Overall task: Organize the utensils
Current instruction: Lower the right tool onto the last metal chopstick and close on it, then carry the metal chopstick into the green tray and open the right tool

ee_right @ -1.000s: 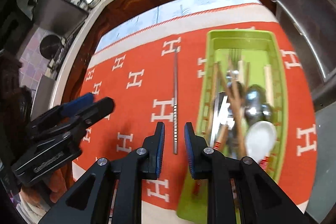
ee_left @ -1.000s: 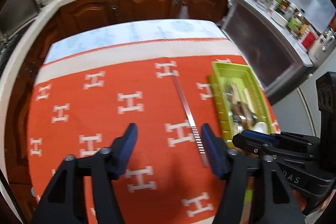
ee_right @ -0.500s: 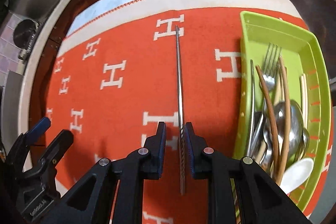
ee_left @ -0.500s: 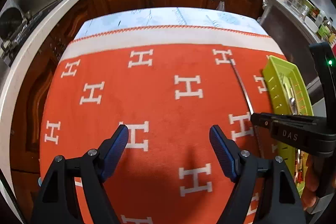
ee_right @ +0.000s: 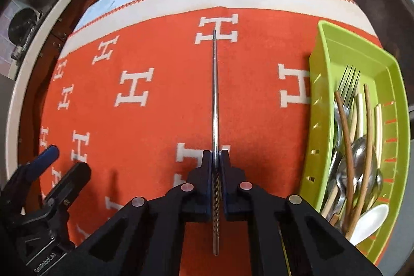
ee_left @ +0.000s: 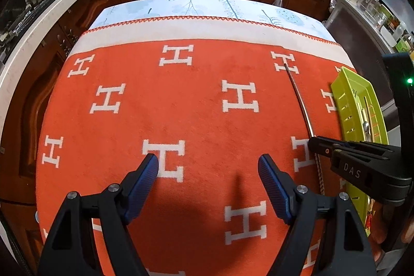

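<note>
A single metal chopstick [ee_right: 215, 100] lies lengthwise on the orange cloth [ee_right: 155, 126], just left of the green tray [ee_right: 317, 84]. We see the right gripper [ee_right: 215, 159] pinching it near its ridged end, probably to lift it. The tray holds a fork [ee_right: 348, 84], spoons [ee_right: 362, 154], wooden chopsticks [ee_right: 345, 128] and a white spoon [ee_right: 370, 221]. The left gripper [ee_left: 208, 167] hovers spread wide, holding nothing, well left of the chopstick.

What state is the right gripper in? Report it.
Shut: the right gripper has its blue pads pressed against the metal chopstick over the orange cloth.
</note>
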A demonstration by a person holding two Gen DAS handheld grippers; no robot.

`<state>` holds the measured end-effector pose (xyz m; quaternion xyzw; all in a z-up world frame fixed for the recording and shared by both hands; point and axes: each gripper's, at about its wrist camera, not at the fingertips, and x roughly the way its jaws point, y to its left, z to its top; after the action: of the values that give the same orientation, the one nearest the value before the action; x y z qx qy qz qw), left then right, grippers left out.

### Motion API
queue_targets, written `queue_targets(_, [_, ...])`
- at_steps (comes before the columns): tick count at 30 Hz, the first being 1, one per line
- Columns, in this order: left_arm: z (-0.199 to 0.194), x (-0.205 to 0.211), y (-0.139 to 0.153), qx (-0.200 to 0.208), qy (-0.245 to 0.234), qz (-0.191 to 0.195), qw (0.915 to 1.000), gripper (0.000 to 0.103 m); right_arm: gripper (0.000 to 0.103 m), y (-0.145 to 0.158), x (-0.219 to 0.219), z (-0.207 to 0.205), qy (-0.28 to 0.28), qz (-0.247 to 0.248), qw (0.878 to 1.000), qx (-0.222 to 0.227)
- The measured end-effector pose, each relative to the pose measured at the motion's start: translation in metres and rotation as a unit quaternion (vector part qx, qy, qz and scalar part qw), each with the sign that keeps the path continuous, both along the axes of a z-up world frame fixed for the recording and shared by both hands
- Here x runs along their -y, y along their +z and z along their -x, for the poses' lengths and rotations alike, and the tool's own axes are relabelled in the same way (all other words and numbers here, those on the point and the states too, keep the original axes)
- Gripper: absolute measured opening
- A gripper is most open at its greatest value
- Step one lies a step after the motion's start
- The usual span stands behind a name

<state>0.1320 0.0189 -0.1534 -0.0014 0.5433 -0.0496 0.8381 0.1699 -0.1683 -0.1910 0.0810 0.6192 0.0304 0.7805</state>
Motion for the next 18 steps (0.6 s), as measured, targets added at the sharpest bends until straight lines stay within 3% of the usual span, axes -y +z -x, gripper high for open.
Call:
queue_targets(13, [0.018,0.036,0.024,0.010,-0.042,0.010,0.9990,0.078,0.005,0.057,0.043,0.067,-0.020,-0.093,0.994,0.049])
queue_targets(18, [0.032,0.054,0.040,0.024,-0.058,0.004,0.9980,0.088,0.005,0.081,0.069,0.103,-0.031,-0.115,0.990,0.074])
